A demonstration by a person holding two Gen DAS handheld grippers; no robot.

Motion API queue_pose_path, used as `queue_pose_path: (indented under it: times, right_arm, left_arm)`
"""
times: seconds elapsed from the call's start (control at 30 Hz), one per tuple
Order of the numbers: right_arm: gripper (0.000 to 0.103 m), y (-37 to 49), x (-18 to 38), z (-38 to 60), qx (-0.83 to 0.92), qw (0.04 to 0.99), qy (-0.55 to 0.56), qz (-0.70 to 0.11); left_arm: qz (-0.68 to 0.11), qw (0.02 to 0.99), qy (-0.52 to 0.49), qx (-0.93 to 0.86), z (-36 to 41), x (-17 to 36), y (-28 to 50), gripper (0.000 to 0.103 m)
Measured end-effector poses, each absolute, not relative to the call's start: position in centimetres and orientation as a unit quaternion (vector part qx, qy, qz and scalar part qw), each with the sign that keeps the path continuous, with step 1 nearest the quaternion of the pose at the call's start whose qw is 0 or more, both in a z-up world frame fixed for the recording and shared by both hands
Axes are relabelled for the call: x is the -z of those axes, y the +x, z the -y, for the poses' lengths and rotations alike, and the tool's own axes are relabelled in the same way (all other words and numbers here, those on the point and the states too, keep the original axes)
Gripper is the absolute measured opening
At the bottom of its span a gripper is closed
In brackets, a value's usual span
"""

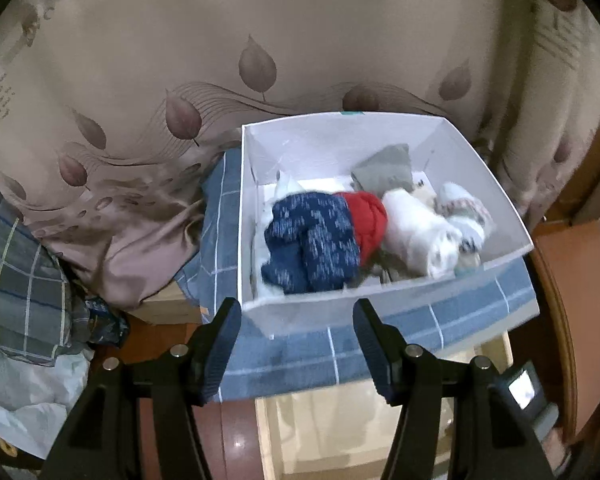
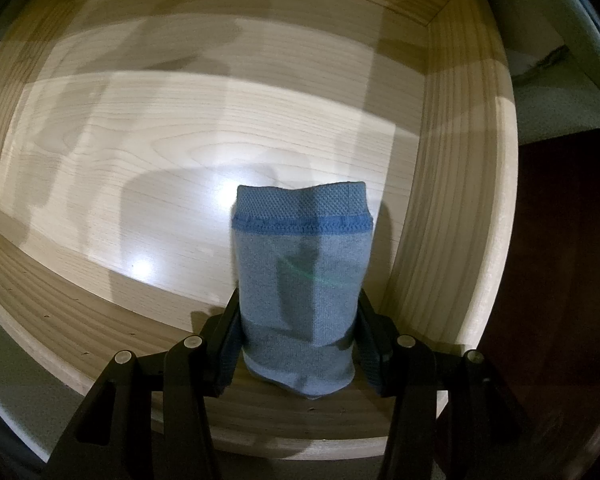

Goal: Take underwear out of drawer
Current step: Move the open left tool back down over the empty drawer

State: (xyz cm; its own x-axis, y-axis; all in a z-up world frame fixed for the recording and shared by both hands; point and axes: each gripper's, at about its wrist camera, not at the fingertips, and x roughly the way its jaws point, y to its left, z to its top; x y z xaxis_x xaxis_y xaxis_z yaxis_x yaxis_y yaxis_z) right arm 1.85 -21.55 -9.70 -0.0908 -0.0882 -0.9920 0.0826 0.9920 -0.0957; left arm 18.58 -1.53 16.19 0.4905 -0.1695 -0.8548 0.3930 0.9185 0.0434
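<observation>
We see the right gripper (image 2: 298,336) pointing down into the wooden drawer (image 2: 452,184), its jaws pinching a folded light-blue piece of underwear (image 2: 300,276) with a darker blue stitched band; the fabric hangs over the drawer's bare floor, near its right wall. Our left gripper (image 1: 296,332) stands spread wide with nothing between its fingers, just in front of a white box (image 1: 380,300). Inside that box lie rolled garments: a navy speckled piece (image 1: 312,240), a red one (image 1: 368,220) beside it, and a white one (image 1: 416,228). The box rests on a blue checked cloth (image 1: 380,344).
</observation>
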Motion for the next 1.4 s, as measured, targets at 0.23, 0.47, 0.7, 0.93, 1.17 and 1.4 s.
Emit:
queue_pose_path:
  times: [0.23,0.47,0.7,0.93,1.17,1.4]
  right_arm:
    - [0.047,1.9,9.6,21.5,0.064,0.673,-0.003,-0.737]
    - [0.047,1.9,9.7,21.4,0.064,0.672,-0.003,-0.738]
    - [0.048,2.1,9.9,21.2,0.066,0.666,-0.004,-0.743]
    - [0.049,2.3,10.4,21.2,0.070,0.648,-0.010,-0.758]
    - [0.051,2.5,10.9,21.2,0.069,0.631,-0.022,-0.772]
    - [0.054,2.5,11.1,21.6,0.063,0.625,-0.023,-0.778]
  left_arm:
    - [-0.494,0.847,0.114,0.161,-0.7,-13.9,13.4,0.060]
    - [-0.517,0.839,0.105,0.135,-1.4,-8.7,9.0,0.060]
    - [-0.564,0.817,0.039,0.117,-1.8,-2.9,7.4,0.060]
    - [-0.567,0.818,0.027,0.093,-2.1,-0.5,6.9,0.060]
    - [-0.551,0.827,0.066,0.088,-1.4,-0.1,6.3,0.060]
    - [-0.537,0.836,0.047,0.106,-1.5,-0.9,5.8,0.060]
